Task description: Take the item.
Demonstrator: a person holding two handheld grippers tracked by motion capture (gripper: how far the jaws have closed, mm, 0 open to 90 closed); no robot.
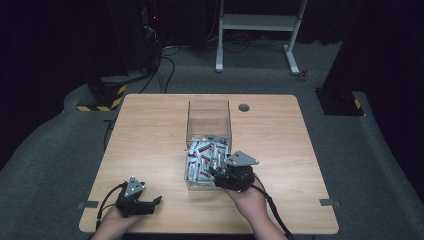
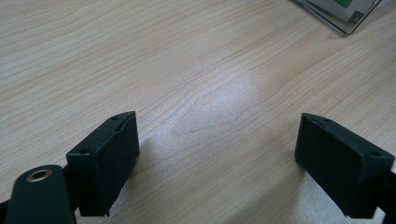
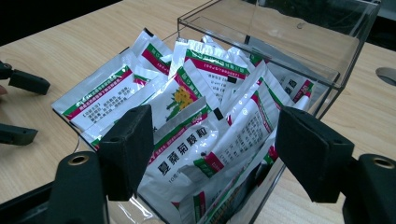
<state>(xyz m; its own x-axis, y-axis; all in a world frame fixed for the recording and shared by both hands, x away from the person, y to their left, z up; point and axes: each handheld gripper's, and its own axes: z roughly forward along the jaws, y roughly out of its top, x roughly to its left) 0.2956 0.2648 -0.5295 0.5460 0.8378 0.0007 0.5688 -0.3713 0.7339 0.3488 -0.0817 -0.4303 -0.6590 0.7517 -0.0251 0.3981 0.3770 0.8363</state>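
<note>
A clear plastic box (image 1: pixel 209 116) stands in the middle of the wooden table (image 1: pixel 150 135). Several silver sachets with green and red bands (image 1: pixel 204 157) fill its near half and poke above the rim. In the right gripper view the sachets (image 3: pixel 187 135) lie right in front of my right gripper (image 3: pixel 215 154), which is open and empty at the box's near right corner (image 1: pixel 235 172). My left gripper (image 1: pixel 150 202) rests low over the table's near left part, open and empty; between its jaws (image 2: pixel 217 158) lies bare wood.
The box's clear corner (image 2: pixel 345 14) shows at the top right of the left gripper view. A grey cable hole (image 1: pixel 244 107) sits at the table's far edge. Beyond the table stand a white frame (image 1: pixel 257 22) and cables on grey carpet.
</note>
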